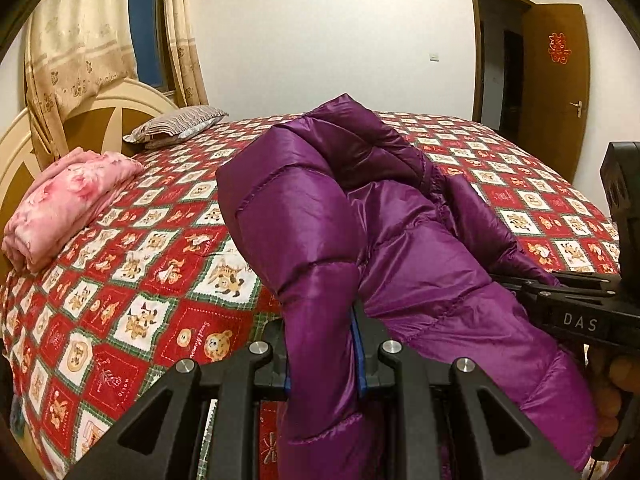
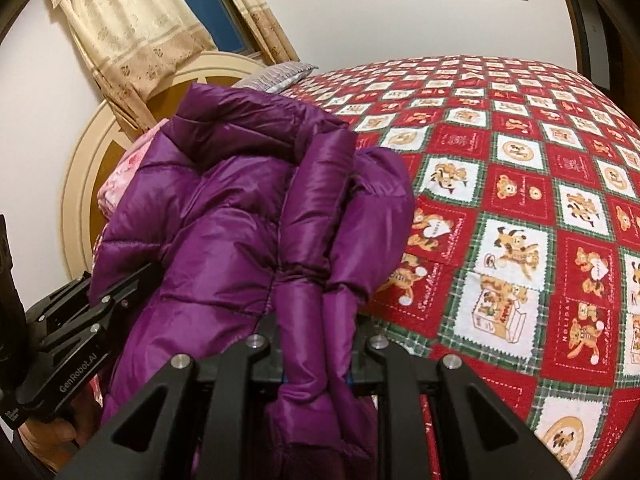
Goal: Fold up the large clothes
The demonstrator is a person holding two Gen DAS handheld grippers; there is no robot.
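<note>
Purple puffy jacket (image 1: 384, 216) hangs in the air over the near edge of the bed (image 1: 168, 216), bunched up and drooping between two tools. The left gripper (image 1: 322, 344) has its fingers pulled in close and pinching a thick fold of the jacket, and the right gripper (image 2: 316, 344) pinches another fold the same way. Each one grabs a different part, most likely so the big jacket can be lifted and then spread flat on the red checked bedspread (image 2: 520, 208) before any folding starts. Both tools tip down toward the bed, which fits with laying the jacket down there. A folded pink blanket (image 1: 68, 204) and a striped pillow (image 1: 176, 124) sit up by the headboard (image 1: 108, 112), well apart from the jacket, so the middle of the bed is free for it. Lots is hard to see. The jacket covers the fingertips in both views, so I cannot tell how deep the cloth goes between them. I cannot tell which parts are sleeves, hood or hem. The bottom of the jacket is cut off by the picture edge. Only a bit of a hand (image 1: 612, 396) shows under the other tool. A curtain (image 1: 80, 40) hides most of the window.
</note>
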